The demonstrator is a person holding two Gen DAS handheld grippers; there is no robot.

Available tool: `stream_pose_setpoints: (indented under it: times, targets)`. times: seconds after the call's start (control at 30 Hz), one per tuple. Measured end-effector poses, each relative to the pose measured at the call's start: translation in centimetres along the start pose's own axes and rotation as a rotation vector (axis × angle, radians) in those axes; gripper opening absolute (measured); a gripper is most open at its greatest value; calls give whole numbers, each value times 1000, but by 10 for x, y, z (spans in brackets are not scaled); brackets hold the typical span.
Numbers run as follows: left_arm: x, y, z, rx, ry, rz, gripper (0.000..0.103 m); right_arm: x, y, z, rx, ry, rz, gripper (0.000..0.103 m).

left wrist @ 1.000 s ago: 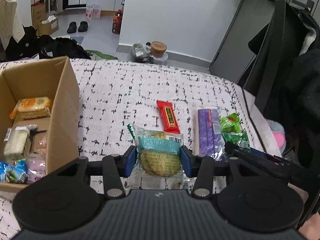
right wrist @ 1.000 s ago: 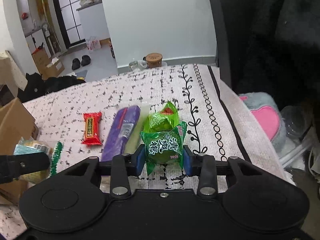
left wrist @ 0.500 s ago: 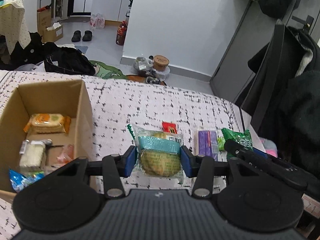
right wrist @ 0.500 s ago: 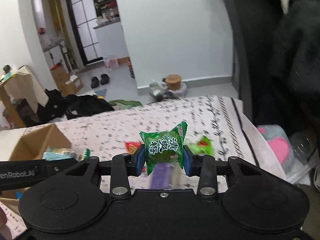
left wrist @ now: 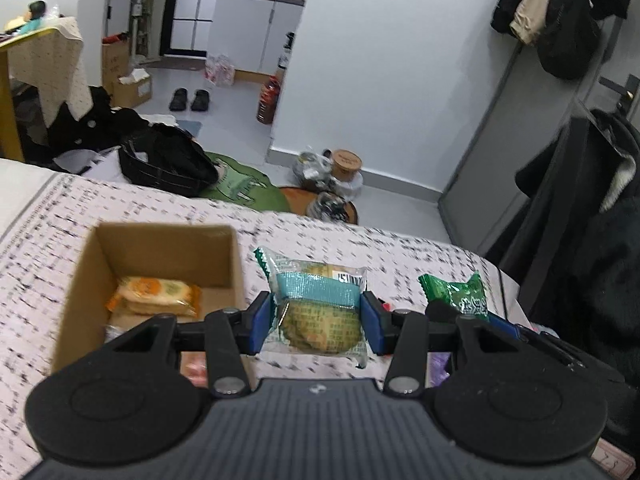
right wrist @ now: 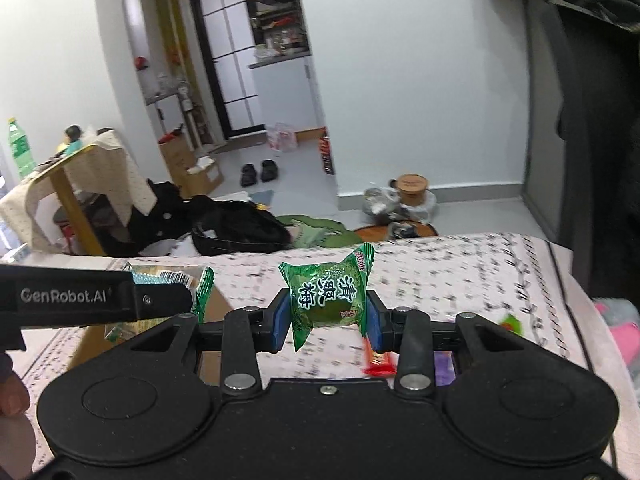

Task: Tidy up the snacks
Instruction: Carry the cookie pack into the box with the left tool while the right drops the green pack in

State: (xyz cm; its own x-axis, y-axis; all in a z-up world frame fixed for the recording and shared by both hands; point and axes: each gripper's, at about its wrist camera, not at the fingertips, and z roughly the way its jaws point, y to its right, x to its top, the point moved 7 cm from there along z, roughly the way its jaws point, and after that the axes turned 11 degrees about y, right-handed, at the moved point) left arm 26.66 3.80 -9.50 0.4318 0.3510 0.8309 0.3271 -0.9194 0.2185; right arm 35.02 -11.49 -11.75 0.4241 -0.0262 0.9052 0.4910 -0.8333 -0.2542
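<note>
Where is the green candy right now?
The green candy is pinched in the right tool, in the air over the bed, right of the cake.

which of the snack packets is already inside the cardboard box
The orange-wrapped cracker packet lies inside the cardboard box; the teal-banded pastry and green candy are held in grippers.

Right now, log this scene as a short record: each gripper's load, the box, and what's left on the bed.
left gripper: shut on pastry packet, raised
right gripper: shut on green candy packet, raised
cardboard box: open, left of the pastry packet, orange-wrapped snack inside
bed cover: red snack bar lying on it, blurred
other items: purple pack, mostly hidden
</note>
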Motion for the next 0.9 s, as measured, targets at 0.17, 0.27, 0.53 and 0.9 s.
stream_pose_setpoints:
  times: [0.17, 0.27, 0.53, 0.9]
  targets:
    - [17, -31, -5, 54, 27, -11, 46, 5, -27, 5, 60, 5, -25, 37]
    - [26, -48, -6, 83, 39, -14, 46, 6, -44, 7, 98, 3, -49, 37]
    - [33, -81, -8, 131, 41, -32, 47, 5, -75, 13, 167, -6, -101, 37]
    - [29, -118, -2, 169, 14, -98, 48, -1, -97, 19, 214, -18, -133, 37]
